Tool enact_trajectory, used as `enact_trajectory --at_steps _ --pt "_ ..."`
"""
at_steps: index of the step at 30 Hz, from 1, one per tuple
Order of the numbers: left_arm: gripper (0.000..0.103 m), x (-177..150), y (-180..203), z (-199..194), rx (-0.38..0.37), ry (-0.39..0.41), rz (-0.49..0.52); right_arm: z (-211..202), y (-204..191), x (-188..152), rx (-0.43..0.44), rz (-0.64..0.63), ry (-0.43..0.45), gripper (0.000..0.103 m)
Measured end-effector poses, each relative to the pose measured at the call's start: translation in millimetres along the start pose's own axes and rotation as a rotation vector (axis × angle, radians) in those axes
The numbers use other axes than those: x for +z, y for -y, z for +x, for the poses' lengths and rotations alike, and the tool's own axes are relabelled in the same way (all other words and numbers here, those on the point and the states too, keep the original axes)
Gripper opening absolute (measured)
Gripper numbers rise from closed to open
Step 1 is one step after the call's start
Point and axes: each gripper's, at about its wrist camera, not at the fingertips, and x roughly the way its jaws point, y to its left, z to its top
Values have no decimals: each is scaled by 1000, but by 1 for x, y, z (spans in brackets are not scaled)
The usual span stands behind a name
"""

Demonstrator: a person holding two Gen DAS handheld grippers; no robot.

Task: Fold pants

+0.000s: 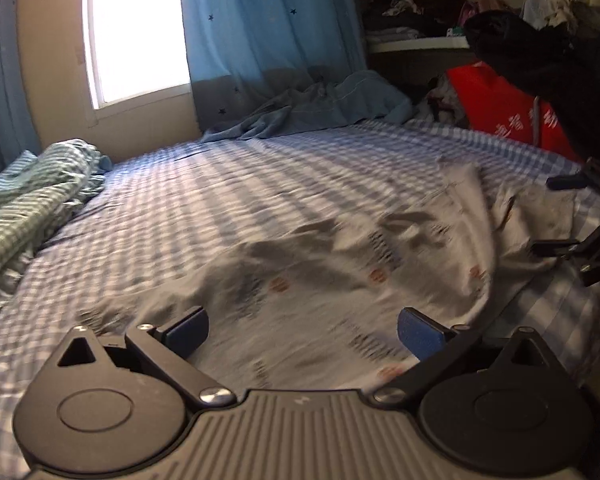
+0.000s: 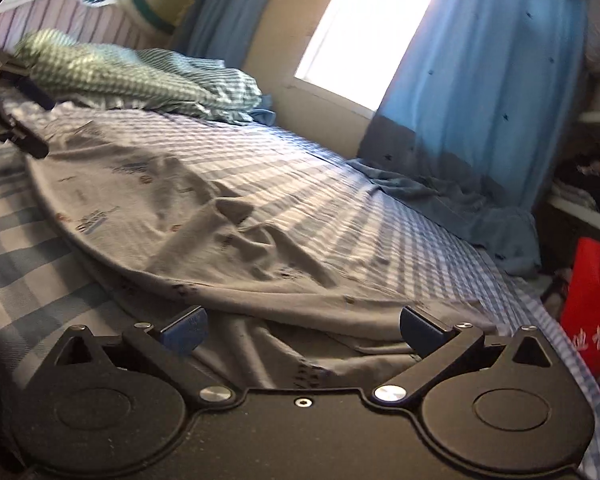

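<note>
Bed (image 1: 260, 184) in blue-and-white check fills both views — window (image 1: 136, 28) and blue curtain (image 1: 268, 20) behind it, a rumpled green-striped cover (image 1: 32, 200) on the side toward the headboard, a red bag (image 1: 504, 108) off the opposite side.

Pants (image 1: 340, 272) — light grey with small printed marks — lie spread on the near part of the bed, wrinkled, not yet a neat fold. In the right wrist view the pants (image 2: 172, 216) run as one long strip from just ahead of that gripper toward the far left, where the other tool shows at the frame edge. So the long axis lies roughly from one gripper to the other, along the near edge of the bed. One layer appears to lie over another near the right end — judgement only, frames are blurred.

Left gripper (image 1: 302, 332): fingers spread wide, fabric directly ahead and under the gap, nothing pinched. Right gripper (image 2: 300, 330): same, spread wide, cloth edge lying between the tips but the pads are clear of it.

Right gripper also shows in the left view (image 1: 580, 216), at the far end of the cloth.

Each hand sits at its own end, neither clearly nearer. Next move likely needs both to take an end and bring it across — the cloth is limp and will sag between the grips.
</note>
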Motion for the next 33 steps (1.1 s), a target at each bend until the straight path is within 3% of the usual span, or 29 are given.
enact_trajectory --at_steps 6,9,13,20,23,24,27,33 --pt "103 58 57 79 -301 37 -88 29 114 10 15 307 -79 102" --pt "101 78 74 127 -405 -11 -148 67 166 23 33 408 -147 102" --pt "75 87 79 175 -504 -111 -254 133 216 40 43 504 -253 102" --pt "54 84 86 212 -483 -230 -259 235 227 66 4 435 -395 90" --pt "39 83 83 222 -486 -280 -309 270 219 67 -69 378 -494 83" --pt "36 82 82 224 -493 -288 -329 279 216 66 -109 359 -522 76" --pt "33 83 80 229 -507 -302 -352 298 212 63 -203 347 -565 69" --pt "7 91 87 232 -498 -343 -345 317 225 51 -222 471 -617 62"
